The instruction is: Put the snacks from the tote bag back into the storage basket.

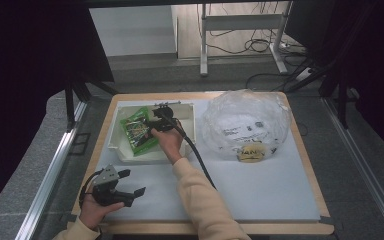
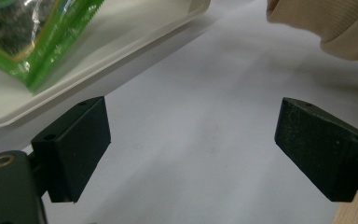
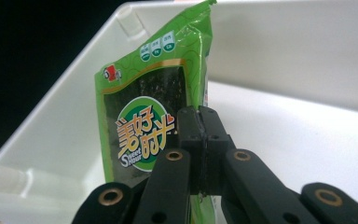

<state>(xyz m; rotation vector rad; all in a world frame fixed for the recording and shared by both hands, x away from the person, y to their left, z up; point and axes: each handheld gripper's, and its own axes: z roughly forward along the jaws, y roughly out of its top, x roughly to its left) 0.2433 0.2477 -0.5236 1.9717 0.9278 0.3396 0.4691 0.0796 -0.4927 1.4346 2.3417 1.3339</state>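
A white tray [image 1: 122,150] sits on the left half of the table's white mat [image 1: 260,185]; inside it is a green snack packet [image 1: 139,131], lying toward the tray's left wall in the high view, with the rest of the tray floor bare. The right gripper [image 1: 152,131] reaches down into the tray and pinches the packet; in the right gripper view its jaws are pressed together on the packet's right edge [image 3: 144,121], the packet standing upright against the tray's pale inner wall [image 3: 284,51], its clear window showing dark contents. To the right of the tray, near it but apart, is a big crumpled clear plastic bag [image 1: 245,122]; something yellowish [image 1: 251,152] shows through its lower front. The left gripper [image 1: 132,186] rests low at the mat's near left corner, below the tray; its jaws stand wide apart with nothing but mat between them; in the left gripper view the tray's rim [image 2: 121,51] and a corner of the packet [image 2: 42,42] lie ahead, a beige sleeve [image 2: 335,23] at upper right.
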